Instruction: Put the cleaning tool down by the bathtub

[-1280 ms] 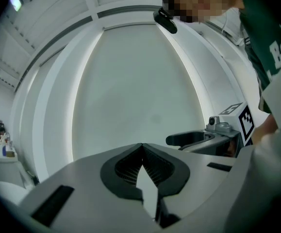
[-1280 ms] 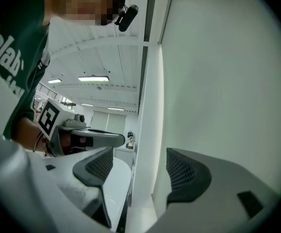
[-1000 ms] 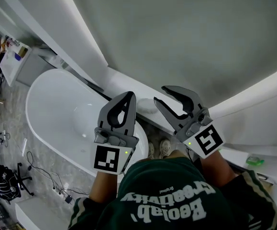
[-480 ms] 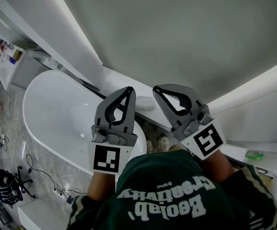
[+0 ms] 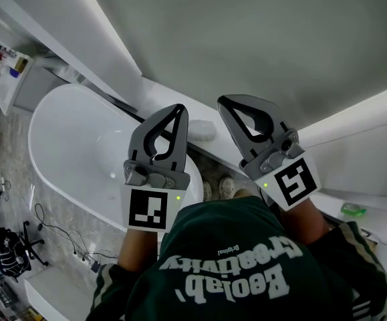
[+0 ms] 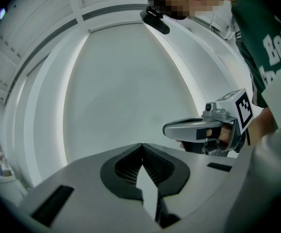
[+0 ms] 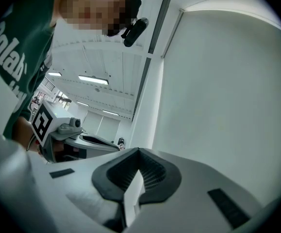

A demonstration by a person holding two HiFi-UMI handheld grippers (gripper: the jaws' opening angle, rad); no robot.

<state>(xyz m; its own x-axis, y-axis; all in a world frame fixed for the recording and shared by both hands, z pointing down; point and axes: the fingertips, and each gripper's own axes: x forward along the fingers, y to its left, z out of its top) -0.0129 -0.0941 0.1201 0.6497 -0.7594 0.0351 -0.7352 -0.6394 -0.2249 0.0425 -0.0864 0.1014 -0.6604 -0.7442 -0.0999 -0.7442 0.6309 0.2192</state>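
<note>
While pointing level above the bathtub [image 5: 73,146], shut tight and empty: left gripper [image 5: 177,112] and right gripper [image 5: 225,103], 2 in all, jaws pressed together in both gripper views. Below and between them, lying on the white ledge [image 5: 158,105] beside the bathtub: pale oblong pad [image 5: 202,131], likely the cleaning tool, already down. Probably light and soft; best pinched gently across its narrow middle.

The left tool [image 5: 178,111] and the right tool [image 5: 222,103] are held up side by side, close together, pointing roughly level. Each has its jaws pressed together tip to tip, with nothing between them.
</note>
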